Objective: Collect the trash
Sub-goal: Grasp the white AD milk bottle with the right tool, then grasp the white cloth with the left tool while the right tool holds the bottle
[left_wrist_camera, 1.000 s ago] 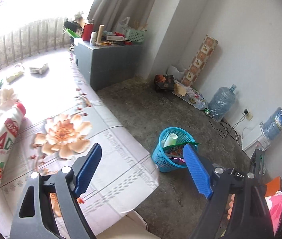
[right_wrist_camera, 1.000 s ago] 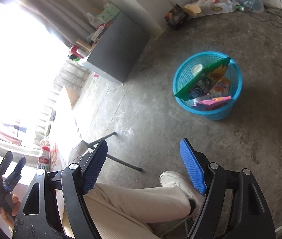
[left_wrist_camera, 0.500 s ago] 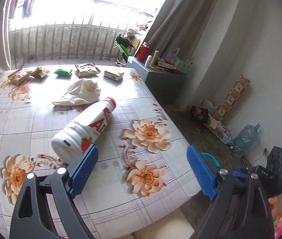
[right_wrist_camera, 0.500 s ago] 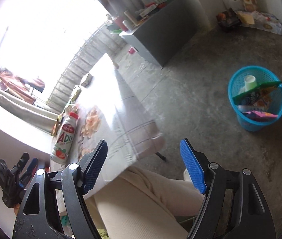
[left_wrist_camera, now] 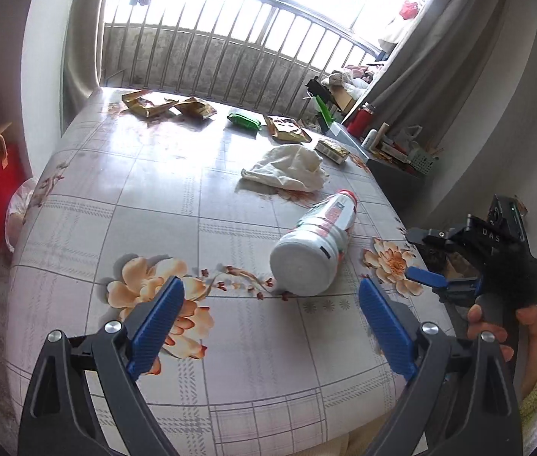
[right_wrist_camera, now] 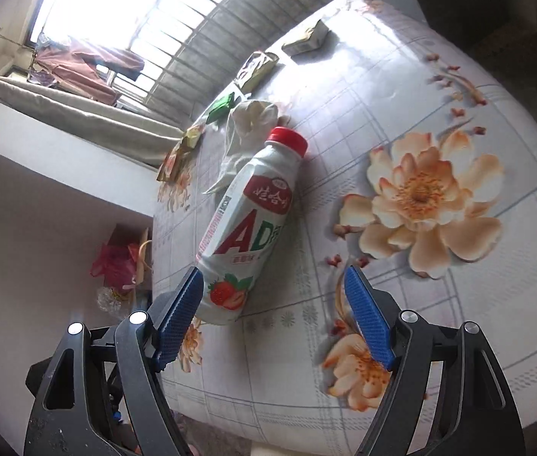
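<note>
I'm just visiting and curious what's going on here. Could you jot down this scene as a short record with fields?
Setting: a table under a flowered cloth, beside a barred window.
Nearest trash: a white drink bottle with a red cap, lying on its side.
Other trash: a crumpled white bag, a green packet and gold wrappers along the far edge.
Left gripper: open, empty; jaws have just been opening.
Right gripper: open, empty, bottle base just ahead of its jaws.
Held: nothing.

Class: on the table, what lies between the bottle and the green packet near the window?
A crumpled white cloth lies between the bottle and the green packet; the left wrist view shows it best.
</note>
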The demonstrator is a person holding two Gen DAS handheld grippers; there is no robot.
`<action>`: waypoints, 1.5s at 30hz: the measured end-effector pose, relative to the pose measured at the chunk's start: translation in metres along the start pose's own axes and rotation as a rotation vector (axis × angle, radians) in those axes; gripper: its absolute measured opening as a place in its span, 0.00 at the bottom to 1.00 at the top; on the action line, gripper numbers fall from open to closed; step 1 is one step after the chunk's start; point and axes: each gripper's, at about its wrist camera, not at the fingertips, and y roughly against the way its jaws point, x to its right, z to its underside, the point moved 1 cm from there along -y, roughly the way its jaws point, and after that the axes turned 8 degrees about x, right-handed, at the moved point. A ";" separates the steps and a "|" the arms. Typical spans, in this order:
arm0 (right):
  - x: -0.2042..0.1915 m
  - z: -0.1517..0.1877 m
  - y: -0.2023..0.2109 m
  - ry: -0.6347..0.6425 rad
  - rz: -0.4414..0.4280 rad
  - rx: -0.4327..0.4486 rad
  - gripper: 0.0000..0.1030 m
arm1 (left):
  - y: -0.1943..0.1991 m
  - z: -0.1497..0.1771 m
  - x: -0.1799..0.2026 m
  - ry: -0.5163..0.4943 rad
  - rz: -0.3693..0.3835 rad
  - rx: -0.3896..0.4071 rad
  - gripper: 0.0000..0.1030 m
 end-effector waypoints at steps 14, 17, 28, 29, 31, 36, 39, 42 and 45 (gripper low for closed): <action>-0.020 -0.021 -0.068 0.002 0.043 -0.059 0.60 | -0.018 -0.012 -0.038 0.047 -0.061 -0.004 0.88; -0.010 -0.022 -0.059 0.018 0.016 -0.085 0.60 | -0.030 -0.023 -0.025 0.016 -0.037 -0.002 0.88; 0.051 -0.017 0.017 0.128 -0.013 -0.153 0.59 | -0.146 -0.082 0.047 -0.172 0.040 -0.176 0.88; 0.057 -0.015 0.023 0.131 -0.019 -0.157 0.59 | -0.160 -0.087 0.053 -0.199 0.024 -0.187 0.88; 0.066 -0.013 0.033 0.125 -0.027 -0.158 0.59 | -0.186 -0.094 0.065 -0.260 -0.013 -0.190 0.88; 0.082 -0.009 0.048 0.085 -0.058 -0.140 0.59 | -0.258 -0.094 0.085 -0.477 -0.155 -0.195 0.87; 0.083 -0.007 0.050 0.083 -0.066 -0.129 0.59 | -0.293 -0.080 0.084 -0.580 -0.255 -0.258 0.66; 0.080 -0.004 0.051 0.106 -0.062 -0.120 0.59 | -0.293 -0.078 0.080 -0.564 -0.246 -0.246 0.41; 0.078 -0.004 0.051 0.128 -0.066 -0.123 0.59 | -0.282 -0.073 0.078 -0.545 -0.240 -0.256 0.17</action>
